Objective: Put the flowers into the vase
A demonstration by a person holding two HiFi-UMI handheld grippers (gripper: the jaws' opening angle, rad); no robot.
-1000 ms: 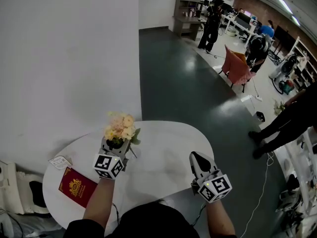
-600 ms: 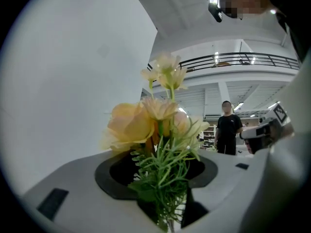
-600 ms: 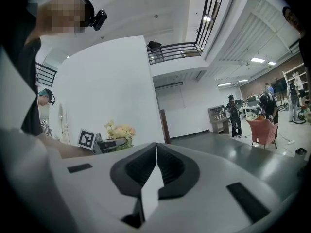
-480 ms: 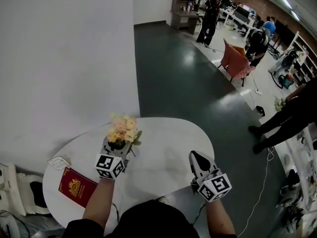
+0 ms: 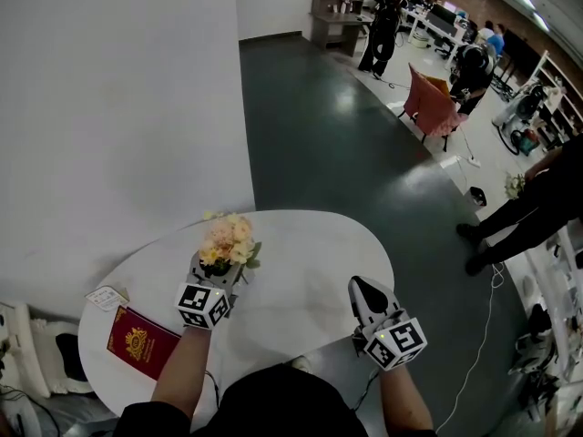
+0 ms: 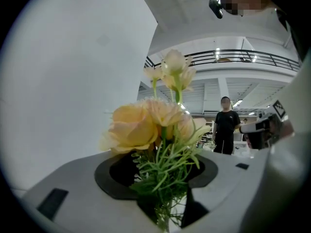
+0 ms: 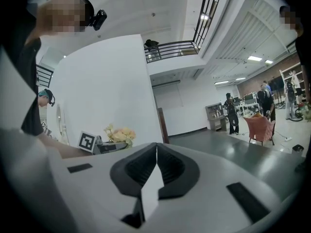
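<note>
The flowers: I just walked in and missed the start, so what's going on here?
A person holds a gripper in each hand over a white table. The left gripper is clamped on the stems of a bunch of flowers, held upright. The right gripper is shut and empty. No vase is clearly visible.

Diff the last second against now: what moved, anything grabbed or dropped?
The left tool has lowered the flowers slightly toward the table, still clamped on them. Nothing taken or released. The right tool stayed shut, empty, in place; red booklet and card unmoved.
</note>
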